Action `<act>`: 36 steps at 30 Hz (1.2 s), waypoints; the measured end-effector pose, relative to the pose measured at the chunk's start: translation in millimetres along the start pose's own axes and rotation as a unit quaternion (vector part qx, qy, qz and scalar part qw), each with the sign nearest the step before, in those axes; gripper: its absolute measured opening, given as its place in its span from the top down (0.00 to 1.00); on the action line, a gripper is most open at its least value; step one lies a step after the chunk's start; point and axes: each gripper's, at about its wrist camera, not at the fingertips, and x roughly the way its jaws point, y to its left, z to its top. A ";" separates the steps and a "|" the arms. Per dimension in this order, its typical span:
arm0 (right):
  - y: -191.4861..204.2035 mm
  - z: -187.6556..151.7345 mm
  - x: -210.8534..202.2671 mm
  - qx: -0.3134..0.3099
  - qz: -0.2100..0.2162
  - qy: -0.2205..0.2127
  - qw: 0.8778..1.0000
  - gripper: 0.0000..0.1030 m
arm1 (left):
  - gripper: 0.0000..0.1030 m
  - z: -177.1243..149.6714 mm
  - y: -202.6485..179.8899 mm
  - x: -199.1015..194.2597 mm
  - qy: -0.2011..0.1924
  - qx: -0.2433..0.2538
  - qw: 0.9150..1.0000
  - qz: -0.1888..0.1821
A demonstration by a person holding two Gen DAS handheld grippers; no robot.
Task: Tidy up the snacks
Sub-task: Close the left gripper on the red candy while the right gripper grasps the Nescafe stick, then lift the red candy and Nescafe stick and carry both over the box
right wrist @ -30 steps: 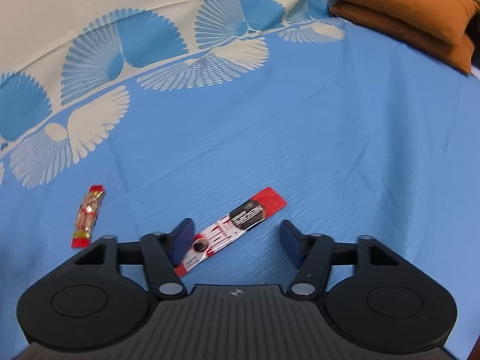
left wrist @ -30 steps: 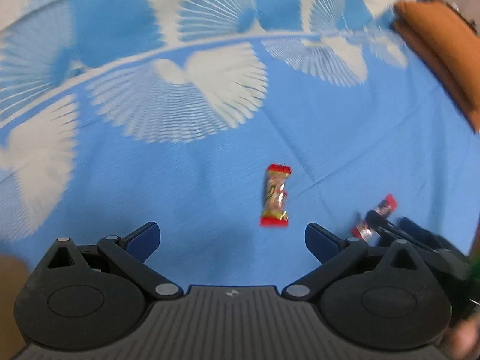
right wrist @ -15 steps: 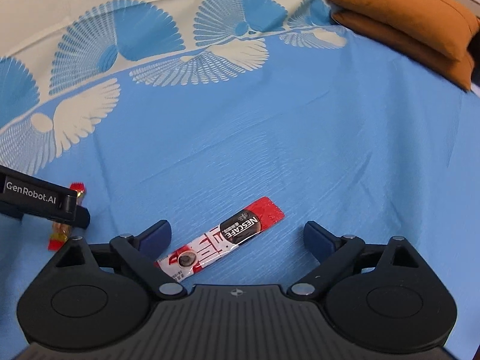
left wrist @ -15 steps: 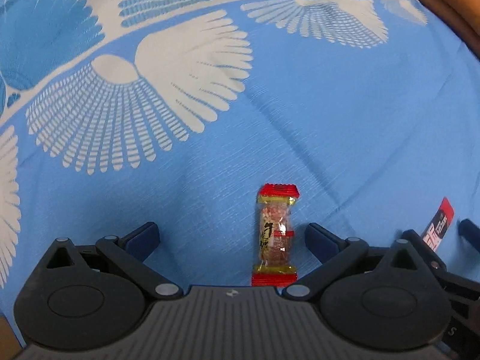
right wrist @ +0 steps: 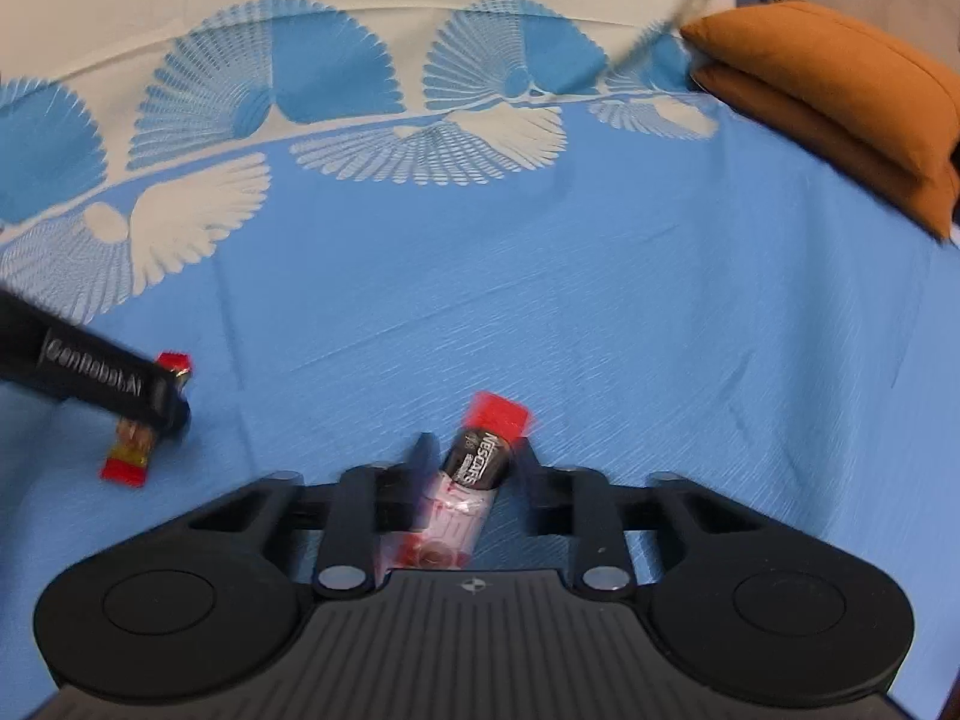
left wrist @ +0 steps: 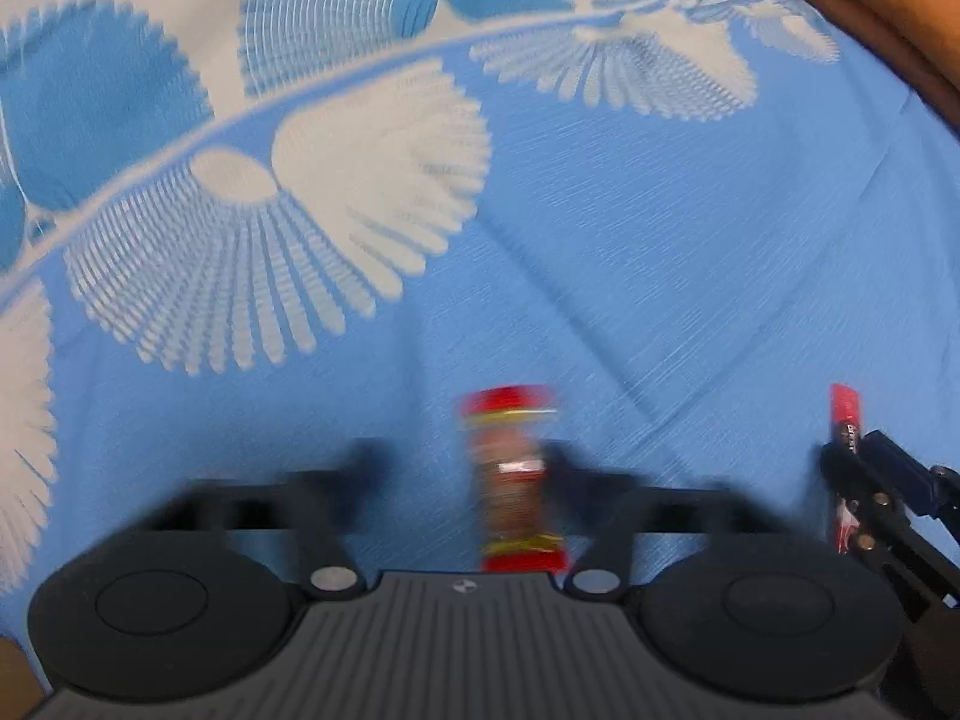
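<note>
Newly narrowed grippers, two; snacks, seemingly two.

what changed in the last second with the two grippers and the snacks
Both sets of jaws are closing: the left gripper came down over the red-ended candy, and the right gripper closes around the coffee stick. Both packets lie where they were on the blue cloth.

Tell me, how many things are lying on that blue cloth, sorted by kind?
Wrapped candy with red ends: 1, between the fingers of the closing left claw
Nescafe coffee stick: 1, between the fingers of the closing right claw
Orange cushions: 2, stacked at the far right
Total: 4
</note>
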 end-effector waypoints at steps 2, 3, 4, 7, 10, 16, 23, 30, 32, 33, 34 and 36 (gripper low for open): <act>-2.1 0.5 -1.3 0.005 0.009 0.002 1.000 0.79 | 0.80 0.4 0.7 -4.1 0.008 0.001 1.000 0.005; -4.1 1.4 -3.1 0.011 0.014 0.005 1.000 0.80 | 0.81 -1.1 4.2 -8.6 0.007 -0.008 1.000 0.001; -7.1 2.7 -7.1 0.021 0.022 0.009 0.999 0.80 | 0.81 -3.5 7.3 -14.9 0.002 -0.012 1.000 0.002; -9.2 4.5 -26.8 0.038 0.034 0.004 0.999 0.80 | 0.82 -13.5 18.6 -41.9 -0.011 -0.024 1.000 0.002; -4.3 7.8 -58.1 0.047 0.056 -0.009 0.997 0.80 | 0.82 -27.0 33.7 -81.1 -0.025 -0.042 0.999 -0.005; 29.4 9.8 -141.0 0.035 0.122 -0.040 0.991 0.80 | 0.82 -67.6 67.7 -179.2 -0.057 -0.074 0.996 -0.012; 89.6 -2.3 -245.8 -0.012 0.217 -0.061 0.974 0.80 | 0.82 -130.7 105.5 -286.7 -0.088 -0.118 0.989 -0.022; 140.4 -23.6 -332.7 -0.064 0.303 -0.062 0.949 0.80 | 0.82 -214.1 154.4 -365.7 -0.098 -0.157 0.982 0.021; 156.4 -32.3 -351.0 -0.085 0.321 -0.061 0.941 0.80 | 0.82 -238.6 168.7 -378.7 -0.098 -0.170 0.980 0.041; 163.9 -36.1 -357.8 -0.093 0.327 -0.061 0.938 0.80 | 0.82 -251.6 177.1 -384.4 -0.096 -0.179 0.978 0.048; 172.4 -39.7 -363.8 -0.102 0.333 -0.059 0.936 0.80 | 0.82 -262.8 184.5 -388.3 -0.093 -0.188 0.976 0.055; 186.5 -45.7 -372.5 -0.114 0.341 -0.054 0.931 0.80 | 0.82 -283.7 200.1 -394.9 -0.089 -0.204 0.972 0.071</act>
